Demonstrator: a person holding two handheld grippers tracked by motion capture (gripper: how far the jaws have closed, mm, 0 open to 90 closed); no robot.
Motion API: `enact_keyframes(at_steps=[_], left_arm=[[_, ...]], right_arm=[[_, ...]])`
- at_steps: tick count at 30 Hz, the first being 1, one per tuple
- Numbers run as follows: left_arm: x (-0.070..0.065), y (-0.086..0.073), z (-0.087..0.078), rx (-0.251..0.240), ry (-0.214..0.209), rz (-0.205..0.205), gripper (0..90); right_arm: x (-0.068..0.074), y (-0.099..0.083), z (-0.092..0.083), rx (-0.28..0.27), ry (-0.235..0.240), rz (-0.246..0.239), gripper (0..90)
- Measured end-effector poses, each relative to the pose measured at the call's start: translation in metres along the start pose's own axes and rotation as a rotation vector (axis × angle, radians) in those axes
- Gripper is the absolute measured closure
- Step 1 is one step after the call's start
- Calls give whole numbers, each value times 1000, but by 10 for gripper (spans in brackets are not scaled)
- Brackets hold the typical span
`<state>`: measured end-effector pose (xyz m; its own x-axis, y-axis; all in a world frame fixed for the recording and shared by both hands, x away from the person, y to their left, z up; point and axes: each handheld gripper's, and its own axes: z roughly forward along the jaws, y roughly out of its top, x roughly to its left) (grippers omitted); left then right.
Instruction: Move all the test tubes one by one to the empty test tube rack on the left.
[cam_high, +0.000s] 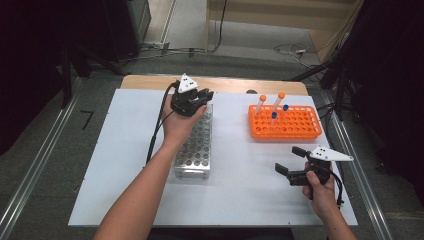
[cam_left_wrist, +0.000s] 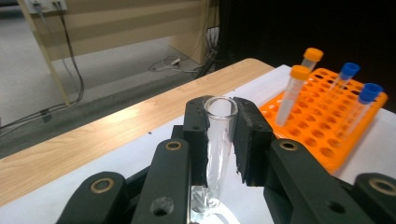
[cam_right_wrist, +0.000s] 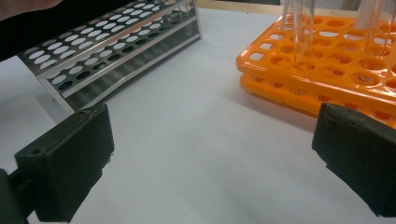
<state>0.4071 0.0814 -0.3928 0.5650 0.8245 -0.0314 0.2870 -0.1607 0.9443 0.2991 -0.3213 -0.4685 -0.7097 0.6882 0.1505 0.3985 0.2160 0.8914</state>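
Left gripper view: left gripper (cam_left_wrist: 219, 140) jaws clamped on a clear, uncapped glass tube (cam_left_wrist: 218, 154), pads pressing both sides. Tube stands near upright between the pads, open rim just above them, bottom end below. High view: this gripper (cam_high: 192, 100) sits over the far end of the metal rack (cam_high: 196, 152). Right gripper (cam_high: 290, 160) jaws wide apart, empty, near the orange rack (cam_high: 295, 131).

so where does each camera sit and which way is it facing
High view: above the near table edge, looking forward and down; both forearms, left tool, right tool.
Left gripper view: on the left tool, facing the orange rack; jaws clamp a glass tube.
Right gripper view: low over the table; open jaws, metal rack.
Shared: orange rack.
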Motion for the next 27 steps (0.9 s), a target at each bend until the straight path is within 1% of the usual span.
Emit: enact_keyframes(at_steps=[2, 6, 8, 10, 14, 19, 23, 25, 27], left_arm=[[2, -2, 3, 8, 5, -6, 764], [4, -6, 10, 36, 15, 2, 764], [4, -8, 12, 40, 16, -2, 764], [4, -9, 14, 44, 18, -4, 764], [4, -12, 19, 69, 22, -1, 764], [3, -15, 22, 94, 26, -8, 764], [3, -19, 25, 124, 27, -2, 764], [2, -20, 26, 126, 27, -12, 763], [3, -20, 26, 135, 25, -12, 764]], right_arm=[[-1, 0, 0, -3, 1, 1, 0], [-1, 0, 0, -3, 1, 2, 0], [-1, 0, 0, -3, -1, 3, 0], [-2, 0, 1, -3, -2, 3, 0], [-2, 0, 0, -1, -2, 9, 0], [-3, -1, 0, -2, -3, 9, 0], [-3, -1, 0, -3, -1, 12, 0], [-3, -1, 1, -4, -1, 15, 0], [-4, 0, 1, -5, 2, 17, 0]])
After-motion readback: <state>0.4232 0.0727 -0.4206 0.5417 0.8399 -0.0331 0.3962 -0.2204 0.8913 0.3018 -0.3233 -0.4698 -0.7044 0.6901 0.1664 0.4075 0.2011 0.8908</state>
